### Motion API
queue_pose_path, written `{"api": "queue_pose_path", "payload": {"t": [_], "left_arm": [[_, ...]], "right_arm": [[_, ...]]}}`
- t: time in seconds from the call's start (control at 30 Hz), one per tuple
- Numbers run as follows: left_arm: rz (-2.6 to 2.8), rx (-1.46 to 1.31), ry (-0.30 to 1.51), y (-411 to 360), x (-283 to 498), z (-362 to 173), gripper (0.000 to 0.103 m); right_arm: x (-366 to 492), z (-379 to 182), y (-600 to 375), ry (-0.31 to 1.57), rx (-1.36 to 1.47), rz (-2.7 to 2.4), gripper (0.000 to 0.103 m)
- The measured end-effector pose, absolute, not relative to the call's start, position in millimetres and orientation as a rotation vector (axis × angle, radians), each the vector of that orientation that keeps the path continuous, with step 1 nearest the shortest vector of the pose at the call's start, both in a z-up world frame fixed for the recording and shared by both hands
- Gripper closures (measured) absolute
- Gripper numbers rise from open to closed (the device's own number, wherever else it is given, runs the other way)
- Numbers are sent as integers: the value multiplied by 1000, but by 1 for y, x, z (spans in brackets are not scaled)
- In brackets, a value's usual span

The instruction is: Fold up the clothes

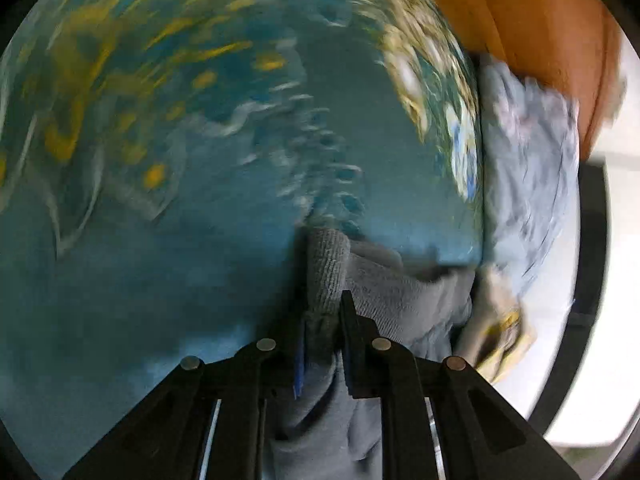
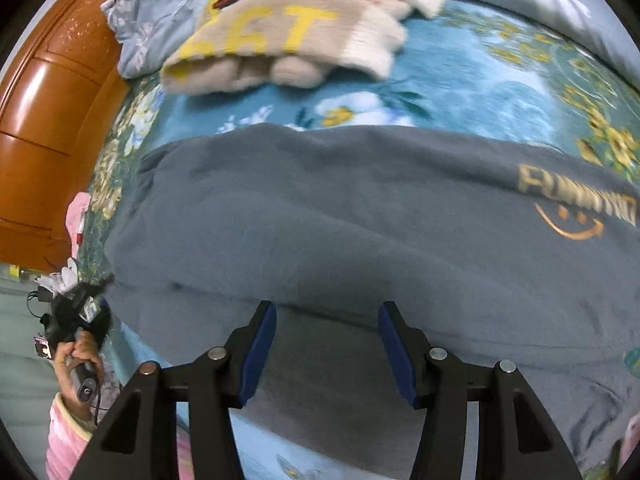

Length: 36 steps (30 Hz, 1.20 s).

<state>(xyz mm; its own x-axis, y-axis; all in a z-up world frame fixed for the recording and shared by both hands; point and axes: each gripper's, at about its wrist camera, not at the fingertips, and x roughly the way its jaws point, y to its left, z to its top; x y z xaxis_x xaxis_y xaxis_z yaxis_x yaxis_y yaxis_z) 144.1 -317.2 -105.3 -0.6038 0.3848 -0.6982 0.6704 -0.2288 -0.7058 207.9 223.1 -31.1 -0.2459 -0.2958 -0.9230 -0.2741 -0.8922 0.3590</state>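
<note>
— Where's the grey sweatshirt (image 2: 360,220)?
— Spread across the blue floral blanket (image 2: 460,84), beige sweater (image 2: 296,36) at twelve o'clock.
— Left gripper (image 1: 322,320)?
— Nearly closed, pinching a ribbed grey cuff (image 1: 326,268).
— Right gripper (image 2: 327,344)?
— Jaws parted over the fabric — gripping nothing.

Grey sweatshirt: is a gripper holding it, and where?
Yes. The left gripper pinches the grey sweatshirt by a ribbed cuff. The right gripper is open, holding nothing.
</note>
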Motion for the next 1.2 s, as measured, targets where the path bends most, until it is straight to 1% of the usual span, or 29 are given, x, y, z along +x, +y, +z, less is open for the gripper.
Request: {"api": "queue_pose_path", "payload": {"t": [0.03,0.1,0.13,0.17,0.2,0.27,0.33,0.4,0.5,0.57,0.7,0.87,0.9,0.93,0.97,1.03,1.2], "left_arm": [[-1904,1254,1823,-318,146,-105,86],[-1928,1275,1767,-314,142,-100,85],[-1948,1291,1724,-311,140,-96,81],[-1959,1298,1698,-308,139,-91,74],[-1964,1294,1695,-306,140,-87,70],[-1987,1268,1722,-299,144,-78,57],[-2007,1267,1715,-292,152,-71,52],[-2020,1288,1673,-286,161,-68,52],[-2036,1315,1616,-279,170,-64,52],[-2054,1308,1593,-280,171,-61,52],[-2093,1305,1526,-282,170,-59,52],[-2093,1344,1528,-281,166,-66,52],[-2094,1349,1533,-281,166,-67,52],[-2093,1350,1542,-281,166,-68,52],[-2092,1350,1551,-282,166,-69,52],[-2089,1345,1562,-283,166,-70,52],[-2102,1347,1584,-282,163,-72,52]], "right_arm": [[211,-33,227,-737,1917,-2369,46],[207,-33,232,-731,1896,-2398,46],[200,-33,230,-719,1883,-2399,46],[188,-33,224,-695,1861,-2386,46],[175,-32,216,-662,1838,-2372,46],[149,-27,183,-535,1789,-2334,46],[122,-19,142,-369,1721,-2302,46],[93,-12,95,-155,1645,-2292,46],[51,-9,49,67,1567,-2319,46],[23,-16,19,144,1570,-2290,46],[-1,-23,-34,236,1502,-2155,46],[-9,-63,-89,664,1520,-2035,48],[-10,-71,-95,737,1529,-2027,51],[-12,-76,-96,751,1545,-2013,64],[-12,-76,-95,735,1561,-2009,70],[-13,-75,-93,707,1589,-2001,95],[-33,-44,-84,744,1519,-2134,97]]}}
